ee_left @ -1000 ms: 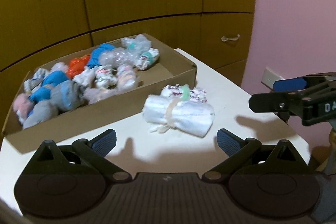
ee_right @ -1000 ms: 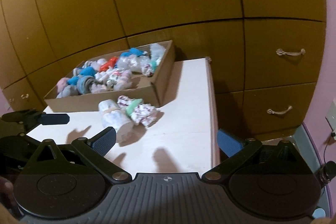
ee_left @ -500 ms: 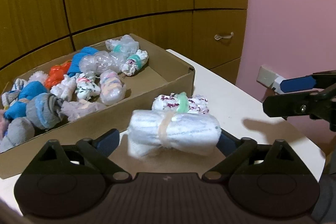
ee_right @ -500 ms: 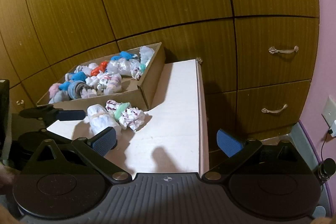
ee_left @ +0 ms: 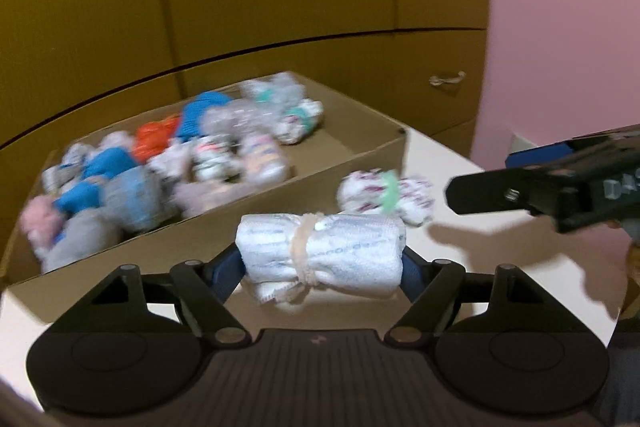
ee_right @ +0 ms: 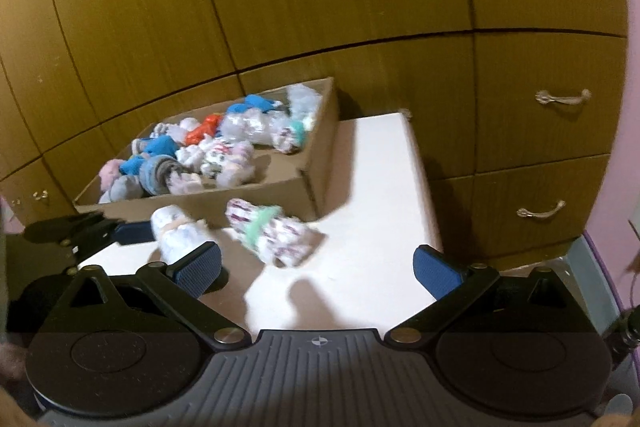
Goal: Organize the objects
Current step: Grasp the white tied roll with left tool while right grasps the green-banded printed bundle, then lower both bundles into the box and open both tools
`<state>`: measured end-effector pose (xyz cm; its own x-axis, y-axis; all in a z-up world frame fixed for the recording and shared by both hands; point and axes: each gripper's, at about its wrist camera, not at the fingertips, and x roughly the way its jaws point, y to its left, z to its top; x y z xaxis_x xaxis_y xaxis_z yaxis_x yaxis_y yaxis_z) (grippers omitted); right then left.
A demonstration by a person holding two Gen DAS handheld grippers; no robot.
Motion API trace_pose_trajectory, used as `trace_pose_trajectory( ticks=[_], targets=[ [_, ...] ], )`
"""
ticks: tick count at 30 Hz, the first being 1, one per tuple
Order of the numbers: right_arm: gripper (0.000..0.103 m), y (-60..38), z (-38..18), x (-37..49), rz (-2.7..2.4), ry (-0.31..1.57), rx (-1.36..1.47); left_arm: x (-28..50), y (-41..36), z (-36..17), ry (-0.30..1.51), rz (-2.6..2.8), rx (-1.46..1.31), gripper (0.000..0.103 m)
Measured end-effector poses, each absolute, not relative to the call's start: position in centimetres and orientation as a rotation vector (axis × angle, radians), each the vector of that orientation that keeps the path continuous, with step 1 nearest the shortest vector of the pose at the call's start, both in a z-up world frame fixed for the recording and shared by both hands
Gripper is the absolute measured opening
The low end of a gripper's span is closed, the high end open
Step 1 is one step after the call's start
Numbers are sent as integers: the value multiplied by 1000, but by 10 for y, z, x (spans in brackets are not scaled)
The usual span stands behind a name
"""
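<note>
My left gripper is shut on a white rolled cloth bundle tied with a beige band and holds it above the white table, in front of the cardboard box. The bundle also shows in the right wrist view. A second bundle, white with purple print and a green band, lies on the table beside the box; it also shows in the right wrist view. My right gripper is open and empty, hovering over the table's near right part.
The box holds several rolled bundles in blue, orange, pink and white. Brown cabinets with drawer handles stand behind and to the right. The table's right edge drops off beside the drawers. A pink wall is to the right.
My left gripper closed around the white bundle and lifted it off the table. My right gripper moved in toward the purple-print bundle, staying open.
</note>
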<state>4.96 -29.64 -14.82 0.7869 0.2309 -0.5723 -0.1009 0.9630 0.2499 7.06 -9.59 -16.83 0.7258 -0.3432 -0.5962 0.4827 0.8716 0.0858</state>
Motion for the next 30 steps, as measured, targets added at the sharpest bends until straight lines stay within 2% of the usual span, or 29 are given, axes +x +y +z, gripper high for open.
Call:
trace_pose_trajectory(
  ticks=[9, 12, 13, 15, 16, 24, 30],
  targets=[
    [102, -234, -160, 81, 59, 679, 162, 67, -43, -159, 599, -352, 172, 75],
    [98, -226, -167, 88, -23, 691, 168, 66, -30, -160, 605, -345, 144, 75],
    [93, -224, -168, 90, -44, 692, 171, 66, -27, -160, 606, -344, 138, 75],
    [70, -218, -172, 93, -65, 704, 159, 67, -23, -159, 606, -342, 132, 75],
    [68, -216, -172, 92, -72, 693, 144, 67, -21, -158, 605, -342, 128, 75],
    [65, -225, -165, 66, -5, 647, 114, 64, -20, -154, 604, -360, 127, 75],
    [65, -250, -138, 49, 126, 572, 42, 68, -36, -138, 601, -415, 140, 75]
  ],
)
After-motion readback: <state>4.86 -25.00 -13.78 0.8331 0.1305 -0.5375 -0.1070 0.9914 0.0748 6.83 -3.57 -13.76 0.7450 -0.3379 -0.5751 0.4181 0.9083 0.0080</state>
